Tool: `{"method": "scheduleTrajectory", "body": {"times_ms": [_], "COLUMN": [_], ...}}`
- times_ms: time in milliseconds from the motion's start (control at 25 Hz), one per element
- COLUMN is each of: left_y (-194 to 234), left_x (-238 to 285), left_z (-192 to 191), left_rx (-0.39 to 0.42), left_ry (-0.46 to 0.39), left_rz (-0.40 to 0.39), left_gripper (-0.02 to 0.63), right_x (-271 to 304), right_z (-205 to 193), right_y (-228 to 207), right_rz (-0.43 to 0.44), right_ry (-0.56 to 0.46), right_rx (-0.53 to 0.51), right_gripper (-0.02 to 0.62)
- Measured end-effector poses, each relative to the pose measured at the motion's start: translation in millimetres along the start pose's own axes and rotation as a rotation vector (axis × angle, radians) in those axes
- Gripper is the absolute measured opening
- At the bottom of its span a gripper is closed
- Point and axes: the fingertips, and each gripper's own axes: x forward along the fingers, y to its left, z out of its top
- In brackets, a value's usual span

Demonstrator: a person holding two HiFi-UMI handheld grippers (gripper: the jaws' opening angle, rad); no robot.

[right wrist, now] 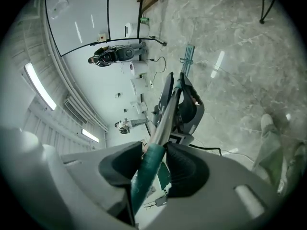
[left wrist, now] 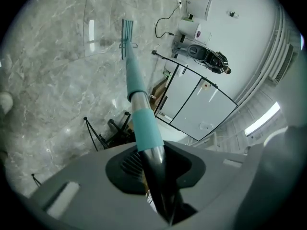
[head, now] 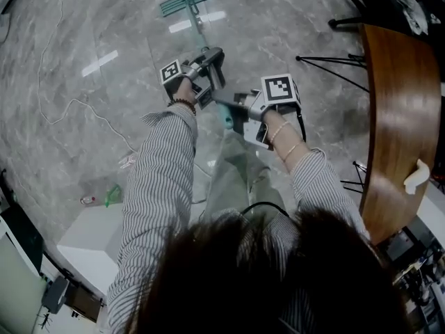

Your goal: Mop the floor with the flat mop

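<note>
Left tongs (left wrist: 153,163) and right tongs (right wrist: 152,160) clamp the flat mop (head: 189,3) on marble floor (head: 90,26).

The scene is viewed steeply from above the person's head, with the left gripper (head: 214,60) and right gripper (head: 233,110) close below and the floor (head: 90,26) beyond them. The left gripper view is taken from just behind its jaws and directed along the clamped mop handle (left wrist: 144,123) toward the mop head (left wrist: 127,32), far ahead of the claw. The right gripper view is likewise aimed along the handle clamped in its jaws, past the left gripper just ahead. Mop head and floor are shared by all three views.
</note>
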Motion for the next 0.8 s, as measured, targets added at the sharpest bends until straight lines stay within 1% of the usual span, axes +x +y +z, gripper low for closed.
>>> {"method": "scheduleTrajectory", "body": {"times_ms": [240, 440, 640, 720, 800], "left_y": [19.2, 38.0, 33.7, 46.3, 72.5], "left_x": [-16.9, -36.7, -42.8, -55.0, -76.7], "left_z": [-18.7, -51.2, -57.7, -76.8, -112.2], "left_rx": [-0.001, -0.008, -0.019, -0.021, -0.025], "left_ry": [0.0, 0.002, -0.005, -0.004, -0.011], "left_rz": [0.028, 0.008, -0.001, 0.003, -0.002], "left_gripper": [0.087, 0.087, 0.087, 0.086, 0.086], "right_x": [-8.2, -24.6, -24.5, -33.5, -54.1], "right_z": [-24.6, -59.8, -69.8, -90.7, -128.4], "right_y": [-17.3, -36.3, -30.7, -42.2, -66.4], "right_rz": [-0.011, -0.03, -0.08, -0.095, -0.093], "right_ry": [0.006, 0.028, 0.11, 0.143, 0.162], "right_rx": [0.016, -0.005, -0.033, -0.056, -0.063], "right_gripper": [0.152, 0.152, 0.152, 0.152, 0.152]}}
